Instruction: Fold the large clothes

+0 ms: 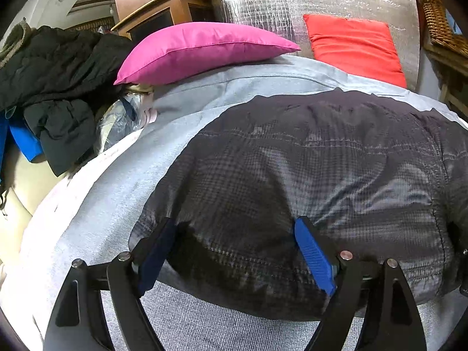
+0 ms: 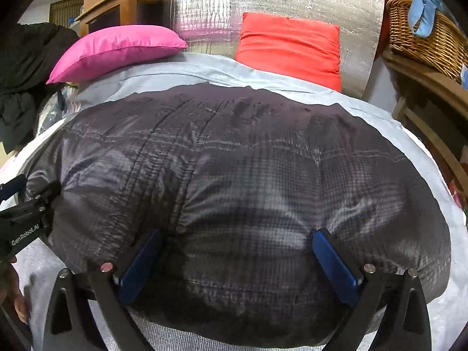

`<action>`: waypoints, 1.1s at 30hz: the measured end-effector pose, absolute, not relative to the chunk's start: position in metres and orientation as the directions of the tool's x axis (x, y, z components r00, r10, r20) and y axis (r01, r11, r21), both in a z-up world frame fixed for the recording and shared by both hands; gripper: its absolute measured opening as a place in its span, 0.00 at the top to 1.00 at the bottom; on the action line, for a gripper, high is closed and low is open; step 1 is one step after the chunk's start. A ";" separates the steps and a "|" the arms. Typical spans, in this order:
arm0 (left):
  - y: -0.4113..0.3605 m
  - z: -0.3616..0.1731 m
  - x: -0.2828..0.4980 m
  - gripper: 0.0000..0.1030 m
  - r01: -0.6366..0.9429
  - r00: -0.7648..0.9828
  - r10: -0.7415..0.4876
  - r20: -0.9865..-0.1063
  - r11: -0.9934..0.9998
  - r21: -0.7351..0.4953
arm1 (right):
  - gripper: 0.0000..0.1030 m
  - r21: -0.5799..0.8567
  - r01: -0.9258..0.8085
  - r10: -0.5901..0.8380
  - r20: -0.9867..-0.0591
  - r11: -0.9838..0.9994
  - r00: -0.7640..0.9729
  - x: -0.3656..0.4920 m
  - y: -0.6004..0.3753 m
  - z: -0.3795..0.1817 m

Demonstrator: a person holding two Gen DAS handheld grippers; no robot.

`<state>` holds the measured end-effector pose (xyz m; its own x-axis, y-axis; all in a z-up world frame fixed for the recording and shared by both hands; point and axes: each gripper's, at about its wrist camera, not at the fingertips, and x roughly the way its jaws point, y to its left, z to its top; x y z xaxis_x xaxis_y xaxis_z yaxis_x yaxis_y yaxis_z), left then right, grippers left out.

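Jaws spread on both grippers [image 1: 235, 234] [image 2: 238, 247] over one quilted jacket [image 1: 321, 161], two cushions [image 1: 204, 49] behind.

Folded jacket [image 1: 307, 175] lay on sheet [image 1: 102, 204], directly ahead of left gripper [image 1: 237, 251] and right gripper [image 2: 237, 260], near edge between fingers of each. Two cushions [image 1: 201, 49] sat beyond jacket. Clothes pile [image 1: 49, 79] far left of tools. Basket [image 2: 424, 35] far right, on shelf.
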<state>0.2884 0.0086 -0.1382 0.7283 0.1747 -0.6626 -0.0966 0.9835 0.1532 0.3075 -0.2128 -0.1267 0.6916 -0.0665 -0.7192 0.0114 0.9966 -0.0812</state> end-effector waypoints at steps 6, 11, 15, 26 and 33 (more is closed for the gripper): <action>0.013 -0.137 0.289 0.17 -0.088 0.732 0.155 -0.664 0.987 0.134 | 0.00 -0.042 -0.014 -0.022 -0.749 0.999 0.663 0.312 -0.223 -0.118; 0.021 -0.131 0.287 0.16 -0.057 0.727 0.110 -0.678 0.993 0.100 | 0.00 -0.012 0.015 -0.018 -0.731 1.000 0.682 0.306 -0.241 -0.092; 0.029 -0.121 0.281 0.16 -0.078 0.741 0.106 -0.663 0.994 0.072 | 0.00 -0.006 0.091 -0.069 -0.701 0.996 0.710 0.295 -0.269 -0.084; 0.052 -0.103 0.289 0.13 -0.012 0.744 0.014 -0.668 1.000 0.007 | 0.00 0.039 0.069 -0.018 -0.731 0.997 0.682 0.302 -0.311 -0.088; 0.104 -0.073 0.347 0.12 0.061 0.687 -0.137 -0.713 0.989 -0.131 | 0.00 0.381 0.160 0.179 -0.713 0.911 0.678 0.310 -0.438 -0.056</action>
<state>0.3474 0.1042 -0.0727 0.6871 -0.1373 -0.7135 0.0615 0.9894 -0.1312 0.3099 -0.4378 -0.0559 0.6781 0.1791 -0.7128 0.1597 0.9108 0.3808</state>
